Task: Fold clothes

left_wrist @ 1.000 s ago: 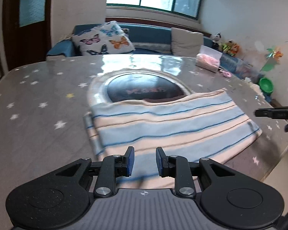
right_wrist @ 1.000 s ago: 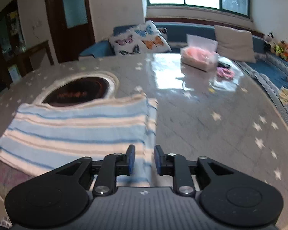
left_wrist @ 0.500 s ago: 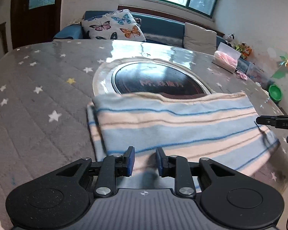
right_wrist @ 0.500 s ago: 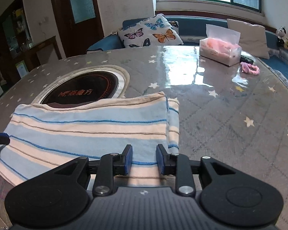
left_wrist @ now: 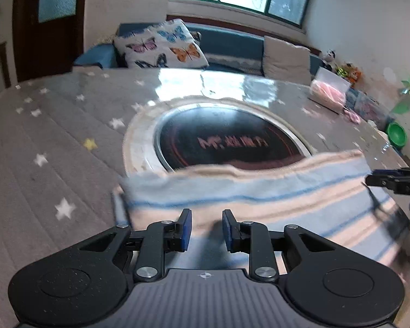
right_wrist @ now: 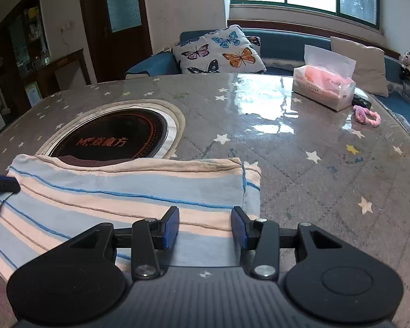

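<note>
A folded garment with blue, white and peach stripes (left_wrist: 259, 191) (right_wrist: 109, 191) lies on the star-patterned table (right_wrist: 314, 191), its far edge over the rim of the round black cooktop (right_wrist: 114, 139). My left gripper (left_wrist: 207, 228) sits low at the garment's near left part, its pads close together with a ridge of cloth bunched between them. My right gripper (right_wrist: 205, 228) hovers over the garment's near right corner. Its jaws are opening, and the cloth lies flat under them, not pinched. Each gripper's tip shows at the edge of the other's view.
A tissue box (right_wrist: 324, 86) and a pink hair tie (right_wrist: 366, 114) lie at the table's far right. Behind the table is a blue sofa with a butterfly cushion (right_wrist: 218, 50). A green bowl (left_wrist: 396, 135) stands beyond the right edge.
Both grippers moved forward with the garment, and its far edge now overlaps the cooktop. The right jaws have spread wide and let go of the cloth. The left jaws kept their narrow gap.
</note>
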`<state>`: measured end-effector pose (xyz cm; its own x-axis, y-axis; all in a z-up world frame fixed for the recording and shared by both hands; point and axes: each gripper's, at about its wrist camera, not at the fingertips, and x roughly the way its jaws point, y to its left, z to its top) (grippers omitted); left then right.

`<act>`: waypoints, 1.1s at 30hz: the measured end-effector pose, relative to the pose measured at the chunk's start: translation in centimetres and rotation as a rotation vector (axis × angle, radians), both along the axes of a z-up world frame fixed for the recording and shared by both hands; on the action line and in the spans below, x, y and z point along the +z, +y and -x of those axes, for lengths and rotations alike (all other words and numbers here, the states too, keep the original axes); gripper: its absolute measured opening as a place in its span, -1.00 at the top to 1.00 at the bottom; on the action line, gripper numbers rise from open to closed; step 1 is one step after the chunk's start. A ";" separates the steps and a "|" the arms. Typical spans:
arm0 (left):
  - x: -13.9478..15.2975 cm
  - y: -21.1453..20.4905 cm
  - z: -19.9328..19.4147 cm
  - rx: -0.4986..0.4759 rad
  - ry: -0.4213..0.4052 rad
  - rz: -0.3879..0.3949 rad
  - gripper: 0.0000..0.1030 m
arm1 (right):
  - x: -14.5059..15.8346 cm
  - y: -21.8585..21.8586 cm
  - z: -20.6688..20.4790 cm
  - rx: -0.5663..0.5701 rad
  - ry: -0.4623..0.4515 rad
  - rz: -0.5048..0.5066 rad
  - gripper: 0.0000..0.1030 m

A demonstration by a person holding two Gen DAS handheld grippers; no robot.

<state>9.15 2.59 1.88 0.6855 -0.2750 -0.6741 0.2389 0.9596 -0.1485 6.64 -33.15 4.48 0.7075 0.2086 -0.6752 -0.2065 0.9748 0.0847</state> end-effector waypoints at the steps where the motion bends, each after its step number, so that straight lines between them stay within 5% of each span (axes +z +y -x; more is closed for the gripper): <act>1: 0.1 0.2 -0.4 0.013 -0.004 -0.003 0.47 | 0.1 0.1 -0.2 0.003 -0.007 0.005 0.04; 9: -0.9 2.6 -3.4 0.095 0.034 0.009 0.51 | 0.1 0.4 -2.6 0.004 -0.023 -0.013 0.02; 24: -0.5 3.5 -2.9 0.102 0.011 0.042 0.50 | -0.7 0.5 -4.6 -0.008 -0.007 -0.009 0.03; 28: 0.3 4.3 -1.8 0.132 -0.014 0.008 0.18 | 0.6 1.7 -3.3 0.035 -0.030 0.041 -0.03; 33: 0.7 5.9 -0.5 0.161 -0.002 0.021 0.10 | 2.2 4.9 -0.5 0.165 -0.065 0.071 -0.11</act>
<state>9.62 8.54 2.60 0.7232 -0.1754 -0.6680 0.0825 0.9822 -0.1687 7.15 -28.25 6.68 0.7101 0.2788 -0.6465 -0.3671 0.9302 -0.0020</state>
